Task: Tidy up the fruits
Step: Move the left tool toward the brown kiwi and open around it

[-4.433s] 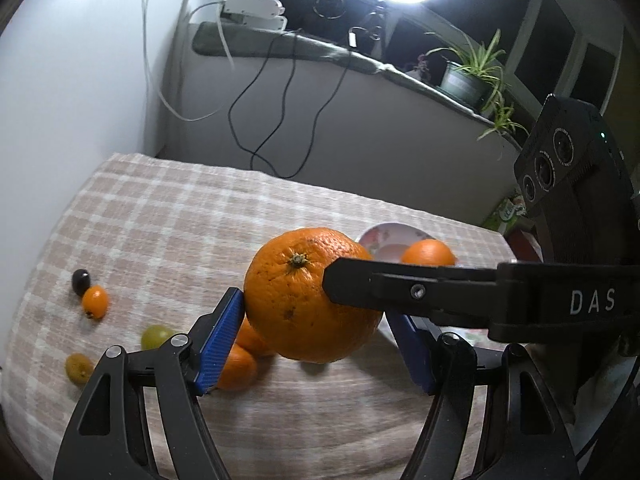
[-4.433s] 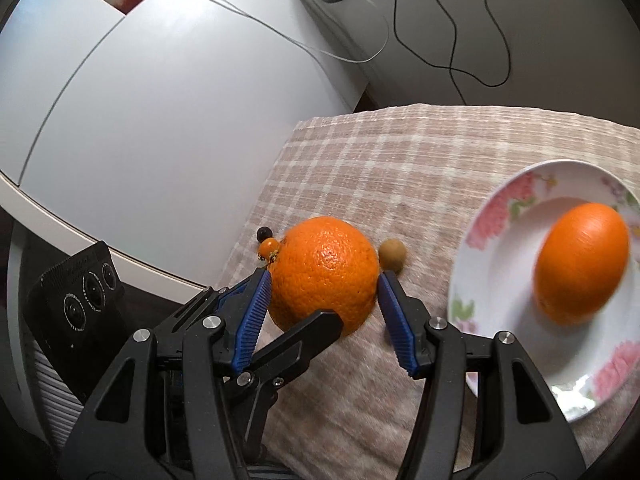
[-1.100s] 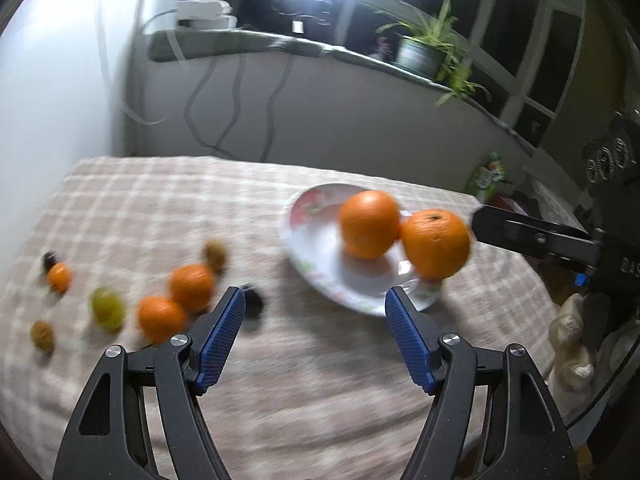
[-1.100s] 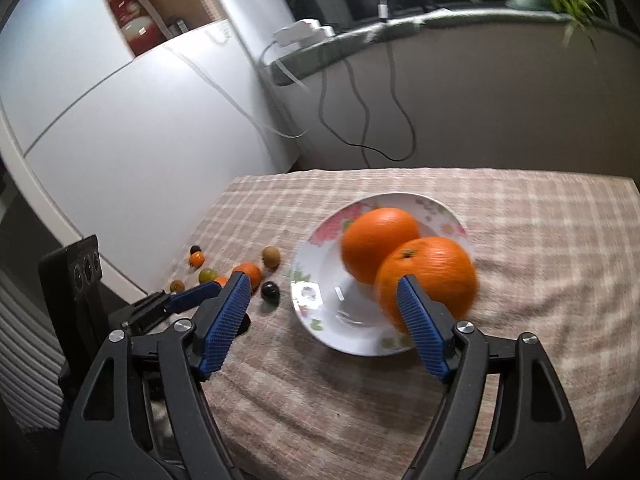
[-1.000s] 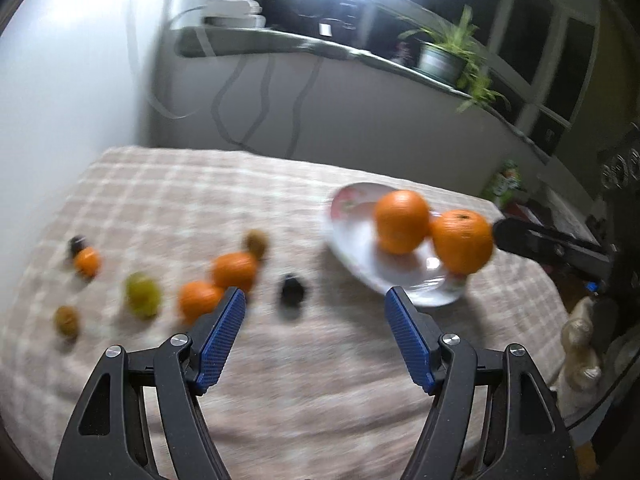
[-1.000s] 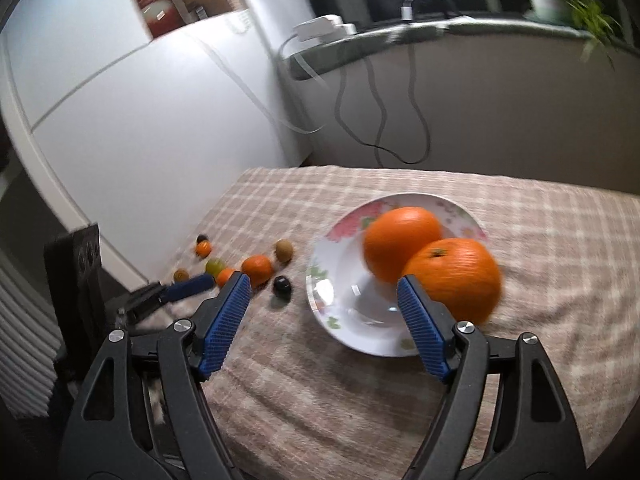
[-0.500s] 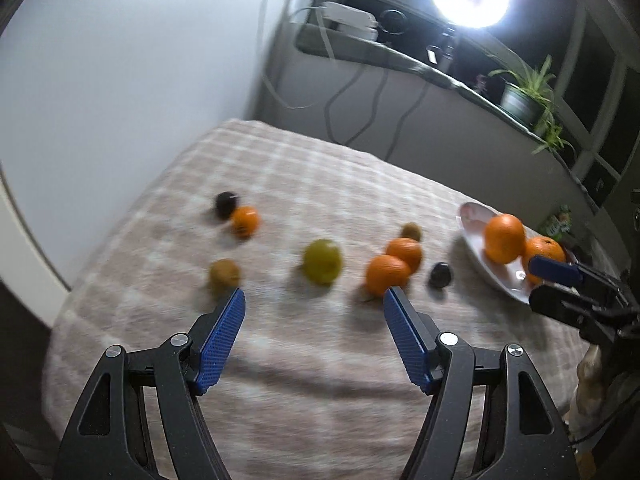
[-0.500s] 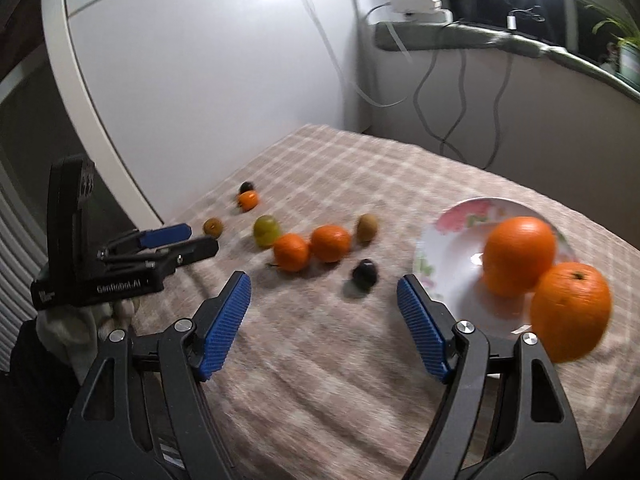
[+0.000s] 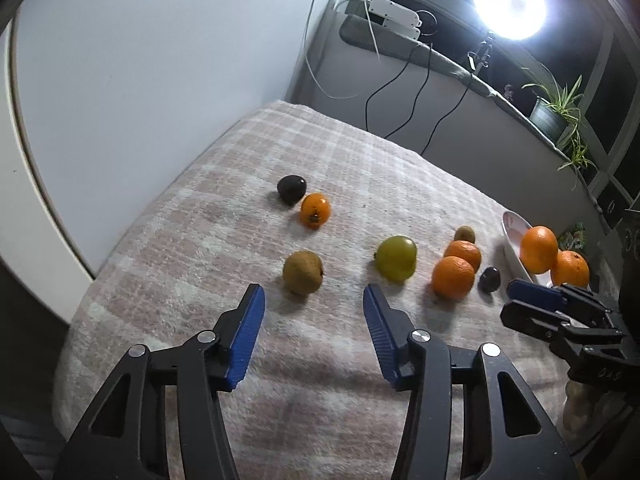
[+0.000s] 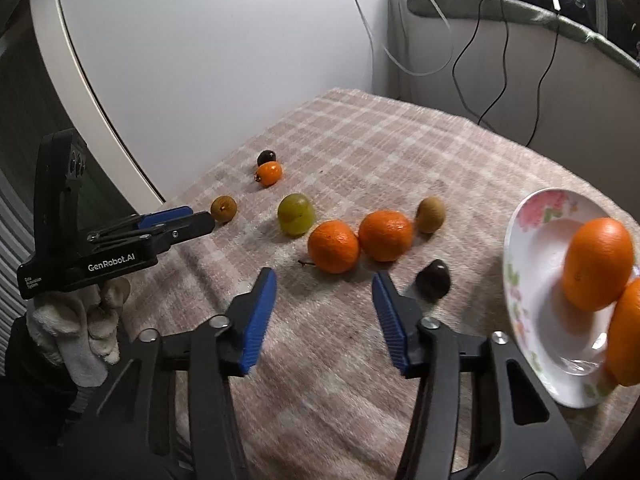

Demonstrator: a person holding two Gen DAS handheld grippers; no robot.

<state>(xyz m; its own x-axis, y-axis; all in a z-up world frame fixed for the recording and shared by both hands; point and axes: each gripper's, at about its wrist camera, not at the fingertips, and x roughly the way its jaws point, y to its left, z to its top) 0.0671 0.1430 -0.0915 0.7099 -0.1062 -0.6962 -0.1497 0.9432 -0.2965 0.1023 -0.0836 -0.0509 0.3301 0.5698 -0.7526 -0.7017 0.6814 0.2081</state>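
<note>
Left gripper (image 9: 314, 300) is hanging over the checked cloth (image 9: 320, 400) with nothing between its blue pads; its jaws are apart, having just been closing. A brown kiwi (image 9: 302, 272) is lying just beyond the tips, and a green fruit (image 9: 396, 258) is sitting just past the right pad.

Right gripper (image 10: 324, 284) is likewise pointing down at the cloth, jaws apart after closing partway, gripping nothing. Two small oranges (image 10: 333, 246) are touching each other just ahead of it, and a dark fruit (image 10: 433, 280) is lying beside its right pad.

Farther back, a second kiwi (image 10: 430, 214), a small orange fruit (image 10: 269, 173) and a black one (image 10: 266, 157) are resting on the cloth.

Two large oranges (image 10: 598, 264) are sitting in the flowered plate (image 10: 532, 216) at the right.

A gloved hand (image 10: 80, 320) is holding the left gripper.
</note>
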